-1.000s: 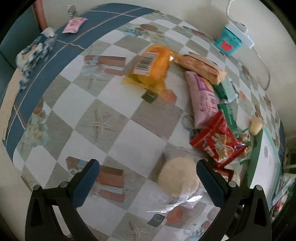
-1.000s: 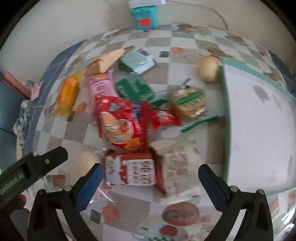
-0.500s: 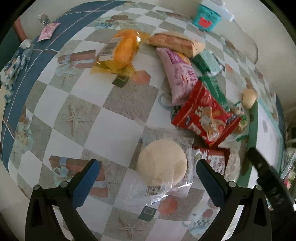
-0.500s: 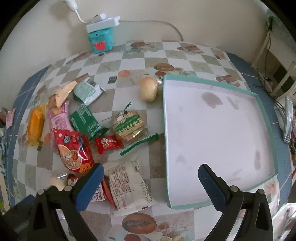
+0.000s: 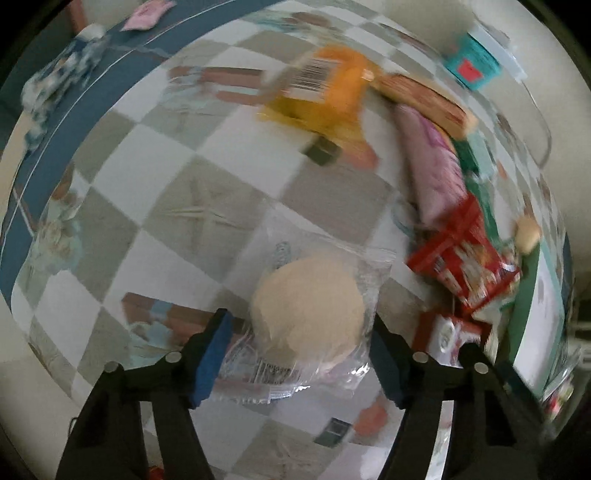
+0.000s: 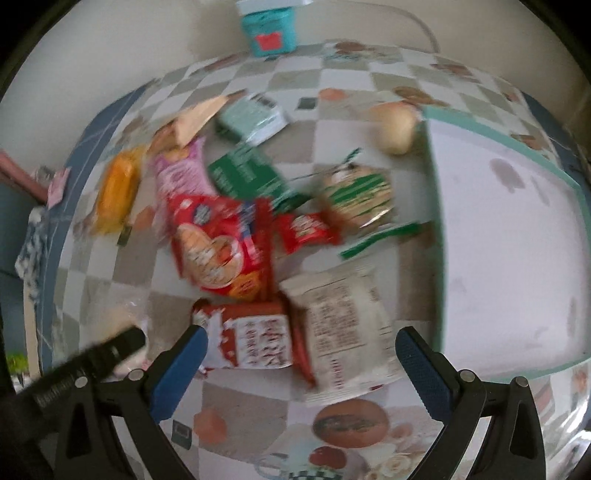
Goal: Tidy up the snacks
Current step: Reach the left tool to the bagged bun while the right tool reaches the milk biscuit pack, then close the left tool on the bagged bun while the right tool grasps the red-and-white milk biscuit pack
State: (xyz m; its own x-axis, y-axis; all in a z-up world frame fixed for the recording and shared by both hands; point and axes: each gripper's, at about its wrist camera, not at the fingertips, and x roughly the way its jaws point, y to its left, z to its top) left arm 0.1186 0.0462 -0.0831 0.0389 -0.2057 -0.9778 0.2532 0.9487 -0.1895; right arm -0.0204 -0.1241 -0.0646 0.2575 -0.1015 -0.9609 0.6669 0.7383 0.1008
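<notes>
A round pale bun in a clear wrapper [image 5: 306, 302] lies on the checked tablecloth between the blue pads of my left gripper [image 5: 299, 354]. The jaws are closing; the pads reach the wrapper's loose edges but do not squeeze the bun. My right gripper [image 6: 301, 354] is open, low over a white printed packet [image 6: 340, 328] and a red-and-white packet [image 6: 255, 339], touching neither. Beyond them lie a red cookie bag [image 6: 218, 247], a pink bag [image 6: 181, 173] and green packets [image 6: 247, 177]. A black finger of the left gripper [image 6: 92, 358] shows at the lower left.
A white tray with a green rim [image 6: 436, 221] lies right of the pile, with a small bun [image 6: 395, 125] at its far corner. An orange packet [image 5: 325, 92] lies at the far left of the pile. A teal box [image 6: 269, 29] stands by the wall.
The left jaws have narrowed around the wrapped bun and dropped closer to it. The right wrist view has swung back from the tray to the snack pile and sits lower.
</notes>
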